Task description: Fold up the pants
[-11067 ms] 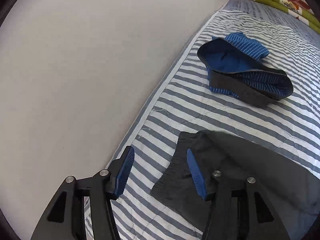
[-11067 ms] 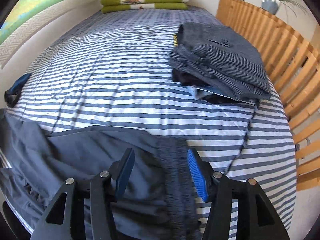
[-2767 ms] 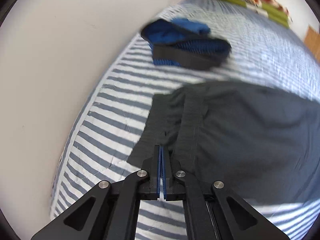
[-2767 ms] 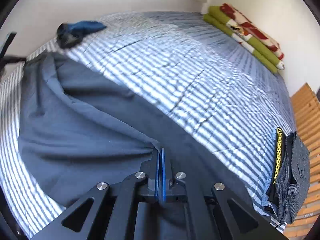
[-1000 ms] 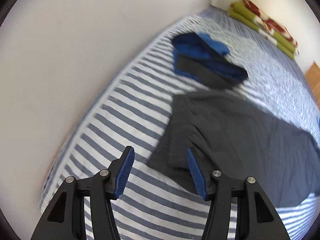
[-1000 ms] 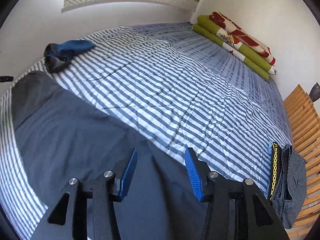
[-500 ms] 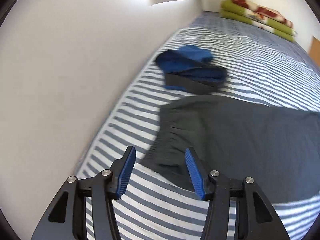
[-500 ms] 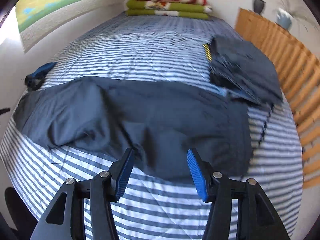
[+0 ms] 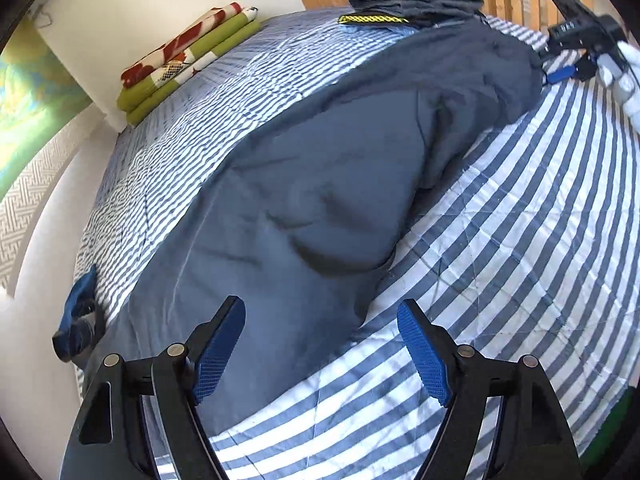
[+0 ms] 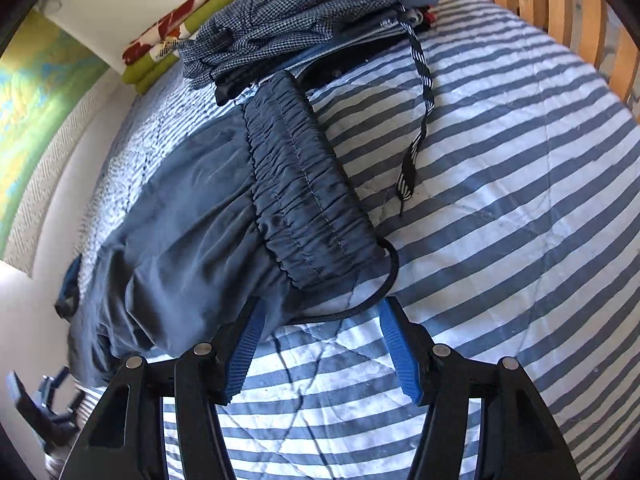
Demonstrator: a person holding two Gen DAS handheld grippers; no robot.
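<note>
Left wrist view: the pants [image 9: 320, 184] lie lengthwise across the striped bed [image 9: 520, 240], running from 7 o'clock to 1 o'clock, with loose wrinkles at mid-length. The left gripper [image 9: 320, 352] hangs over their near end, where cloth meets bare quilt; its jaws have just been opening and stand wide, with nothing pressed between the pads. At 2 o'clock the right gripper [image 9: 572, 56] and a hand [image 9: 624, 76] appear at the pants' far end. A folded blanket [image 9: 188, 60] lies at 11 o'clock against the wall.

Right wrist view: only here is the elastic waistband [image 10: 304, 200] seen, gathered and lying from 12 o'clock toward centre. A black drawcord [image 10: 380, 292] loops from its near corner across the gap of the right gripper [image 10: 320, 356], whose jaws have just been opening; they stand about half apart and the pads grip nothing, though the pants' edge lies just by the left pad. A pile [image 10: 296, 12] of folded clothes touches the waistband's far end, and a striped cord [image 10: 420, 92] trails from it onto the quilt.

Edges and room: a slatted headboard [image 10: 560, 12] bounds the bed from 12 to 2 o'clock. Bare quilt lies open from 3 to 6 o'clock in both views.
</note>
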